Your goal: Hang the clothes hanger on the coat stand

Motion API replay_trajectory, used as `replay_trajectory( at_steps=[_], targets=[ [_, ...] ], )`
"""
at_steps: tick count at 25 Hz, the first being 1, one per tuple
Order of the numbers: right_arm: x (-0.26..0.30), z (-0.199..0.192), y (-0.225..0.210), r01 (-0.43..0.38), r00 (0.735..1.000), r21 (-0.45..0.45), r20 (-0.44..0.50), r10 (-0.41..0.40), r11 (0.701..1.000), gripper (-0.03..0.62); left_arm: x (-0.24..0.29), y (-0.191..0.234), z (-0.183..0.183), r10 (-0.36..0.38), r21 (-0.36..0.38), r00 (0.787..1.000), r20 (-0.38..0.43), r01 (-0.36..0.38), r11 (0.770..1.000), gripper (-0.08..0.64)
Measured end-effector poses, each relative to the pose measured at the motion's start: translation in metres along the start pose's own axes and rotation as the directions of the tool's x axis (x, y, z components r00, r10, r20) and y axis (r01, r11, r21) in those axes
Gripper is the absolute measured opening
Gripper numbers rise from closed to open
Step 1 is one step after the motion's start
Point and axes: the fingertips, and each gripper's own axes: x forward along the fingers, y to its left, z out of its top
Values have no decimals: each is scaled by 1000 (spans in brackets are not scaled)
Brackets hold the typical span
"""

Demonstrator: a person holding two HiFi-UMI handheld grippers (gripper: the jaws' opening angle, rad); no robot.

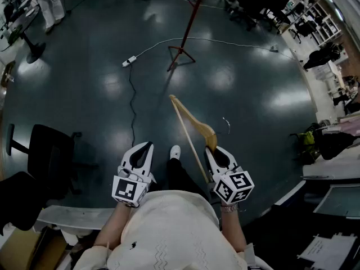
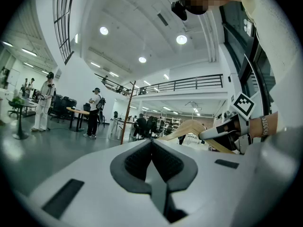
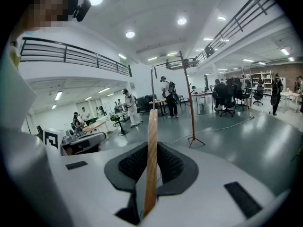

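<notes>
Holding the left gripper [image 1: 144, 151] at seven o'clock, jaws pressed together, a person faces the red coat stand [image 1: 194, 17], well apart at twelve o'clock on the dark floor [image 1: 84, 89]. The wooden hanger [image 1: 188, 129] slants from centre toward five o'clock, pinched by the right gripper [image 1: 214, 151].

Head view steeply downward; gripper views level, coat stand [image 3: 190, 103] in both.

No legible text, brand, number or sign visible.
</notes>
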Motion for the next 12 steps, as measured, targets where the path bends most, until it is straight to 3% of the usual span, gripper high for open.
replay_trajectory(
  at_steps=[7,12],
  targets=[
    [38,7,-42,-10,1000,65,7,10,998,69,42,16,-8,24,-2,1000,-10,-24,1000,12],
    [86,28,-79,-42,999,50,-9,42,998,69,91,40,-4,69,-2,997,-26,-69,998,12]
  ],
)
